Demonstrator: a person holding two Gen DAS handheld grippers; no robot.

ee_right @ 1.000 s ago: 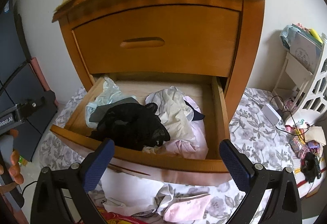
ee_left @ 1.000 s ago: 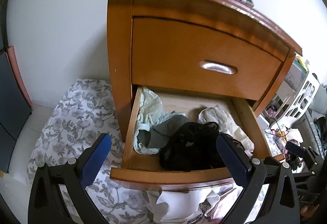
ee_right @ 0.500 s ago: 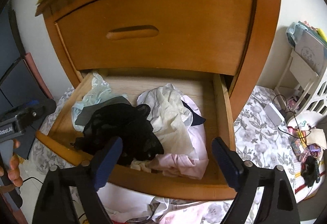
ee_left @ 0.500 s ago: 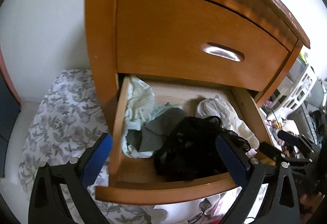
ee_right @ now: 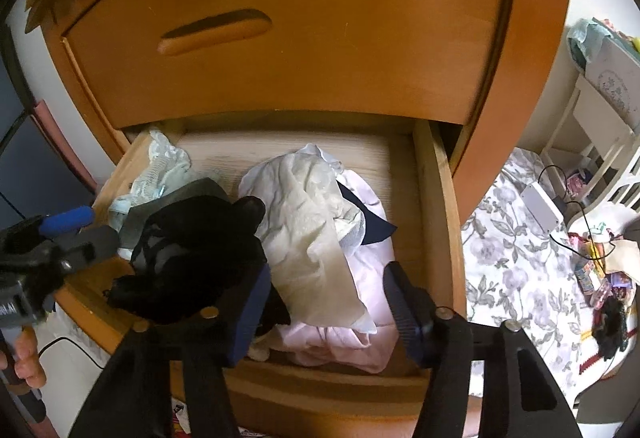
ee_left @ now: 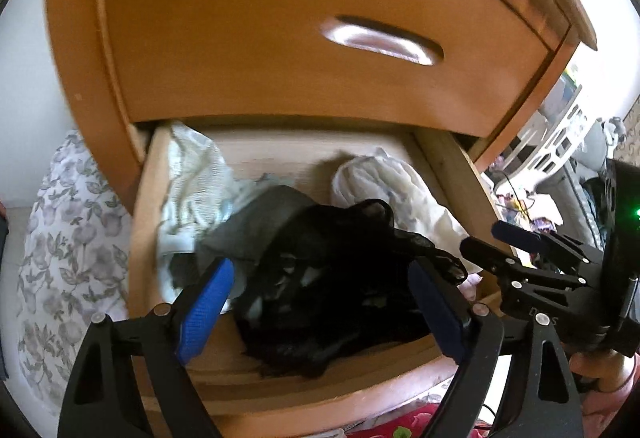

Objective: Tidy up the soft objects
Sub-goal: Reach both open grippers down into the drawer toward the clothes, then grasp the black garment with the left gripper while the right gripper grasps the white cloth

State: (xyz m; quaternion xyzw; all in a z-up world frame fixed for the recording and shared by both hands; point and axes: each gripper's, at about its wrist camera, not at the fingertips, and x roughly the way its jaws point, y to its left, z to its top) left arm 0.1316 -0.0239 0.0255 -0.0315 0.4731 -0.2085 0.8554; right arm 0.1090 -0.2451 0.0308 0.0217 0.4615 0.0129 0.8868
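Left wrist view first: the left gripper hangs over the near lip of the open drawer, its blue fingers well apart and closing, with the black lace garment heaped between them but not yet pinched. That bundle lies straight ahead of this tool and a little below it, sprawling left to right across the near part of the drawer. In the right wrist view the right gripper is closing too, its fingers part open over the pink cloth and the cream garment, touching neither that I can tell. The black heap sits just left of its left finger, so the left hand seems better placed for it. Farther back, a grey piece and a pale green one lie on the drawer's left side
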